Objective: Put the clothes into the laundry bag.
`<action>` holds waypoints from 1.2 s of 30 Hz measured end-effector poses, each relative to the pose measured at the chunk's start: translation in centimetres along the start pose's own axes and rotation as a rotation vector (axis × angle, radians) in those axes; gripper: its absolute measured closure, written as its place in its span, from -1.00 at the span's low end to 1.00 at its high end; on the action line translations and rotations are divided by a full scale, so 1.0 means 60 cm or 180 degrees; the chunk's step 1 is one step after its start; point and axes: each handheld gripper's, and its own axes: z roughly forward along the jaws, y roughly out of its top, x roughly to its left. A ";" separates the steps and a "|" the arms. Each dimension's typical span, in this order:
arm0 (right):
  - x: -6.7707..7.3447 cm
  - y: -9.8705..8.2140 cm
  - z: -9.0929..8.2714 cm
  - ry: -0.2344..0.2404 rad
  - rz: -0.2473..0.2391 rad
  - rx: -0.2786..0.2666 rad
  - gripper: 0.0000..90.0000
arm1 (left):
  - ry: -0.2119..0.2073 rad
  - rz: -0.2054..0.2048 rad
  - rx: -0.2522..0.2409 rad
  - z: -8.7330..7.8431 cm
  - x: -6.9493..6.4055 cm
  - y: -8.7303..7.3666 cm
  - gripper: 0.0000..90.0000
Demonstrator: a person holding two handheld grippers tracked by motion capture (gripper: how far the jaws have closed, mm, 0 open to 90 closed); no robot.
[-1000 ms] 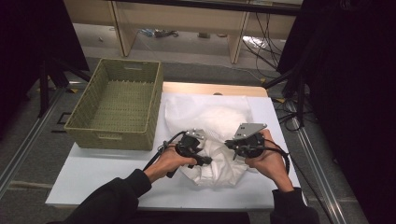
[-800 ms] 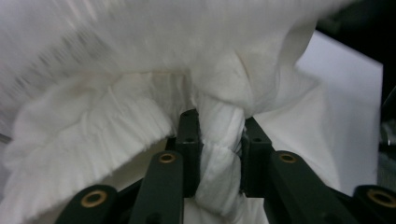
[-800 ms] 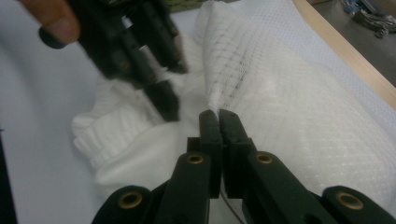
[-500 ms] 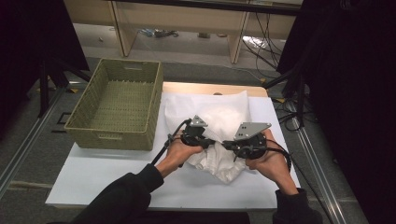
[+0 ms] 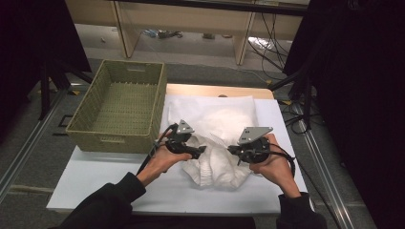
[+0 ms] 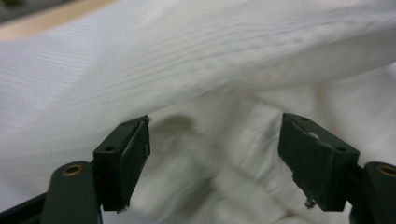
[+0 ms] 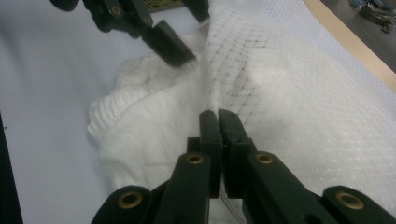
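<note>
High view is showing a white cloth lying bunched on the white desk, to the right of a woven basket that is sitting at the desk's far left corner. Both hands are coming in from the bottom edge in dark sleeves, each holding a tool at the near part of the cloth.

The left tool is hovering at the cloth's left side. In the left gripper view its jaws are standing well apart, having just been opening, and nothing is lying between the pads; folds of cloth are stretching across just beyond them.

The right tool is sitting at the cloth's right side, near the left one with a raised fold between them. In the right gripper view this tool is pressing its jaws together on a thin edge of the mesh-like cloth, which is rising upward from the pinch. The left tool is showing farther off in that view, at the top, just beside the same lifted fold.
</note>
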 end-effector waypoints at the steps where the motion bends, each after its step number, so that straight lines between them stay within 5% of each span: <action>1: 0.000 0.001 -0.001 0.0015 -0.0004 0.0010 1.00 | -0.0021 0.0021 0.0010 0.000 0.005 -0.003 -0.43; 2: 0.000 0.001 -0.001 0.0015 -0.0004 0.0010 1.00 | -0.0021 0.0021 0.0010 0.000 0.005 -0.003 -0.43; 3: 0.002 0.003 0.000 0.0005 0.0030 0.0008 1.00 | -0.0098 -0.0142 0.0115 0.012 0.013 -0.011 -0.47; 10: -0.001 0.002 0.004 0.0015 -0.0004 0.0006 1.00 | -0.0229 -0.0133 0.0150 0.066 0.029 -0.020 -0.56; 15: 0.002 0.001 0.005 0.0002 0.0074 0.0034 1.00 | -0.0377 -0.0037 0.0262 0.088 0.028 -0.030 0.24; 17: -0.001 0.002 0.006 0.0017 -0.0007 0.0012 1.00 | -0.0442 -0.0030 0.0278 0.090 0.023 -0.029 0.34; 19: -0.002 0.002 0.006 0.0019 0.0002 0.0017 1.00 | -0.0429 0.0067 0.0253 0.091 0.017 -0.025 0.76; 23: -0.003 0.001 0.004 -0.0025 0.0033 0.0012 1.00 | -0.0597 0.0007 0.0134 0.074 -0.010 -0.012 0.85; 27: -0.003 0.002 0.002 0.0035 0.0031 -0.0007 1.00 | -0.0769 0.0090 -0.0033 0.060 -0.046 0.013 0.85; 31: 0.004 0.004 -0.002 0.0106 0.0001 0.0023 1.00 | -0.0635 0.0111 -0.0073 0.076 -0.054 0.017 0.85; 33: 0.008 0.003 -0.002 0.0154 0.0001 0.0045 1.00 | -0.0580 0.0032 -0.0054 0.101 -0.040 0.014 0.85; 35: 0.008 0.000 0.006 0.0210 -0.0025 0.0053 1.00 | -0.0589 -0.0289 -0.0054 0.123 -0.019 0.004 0.83; 36: 0.008 -0.001 0.007 0.0205 -0.0012 0.0074 1.00 | -0.0589 -0.0314 -0.0052 0.121 -0.016 0.005 0.80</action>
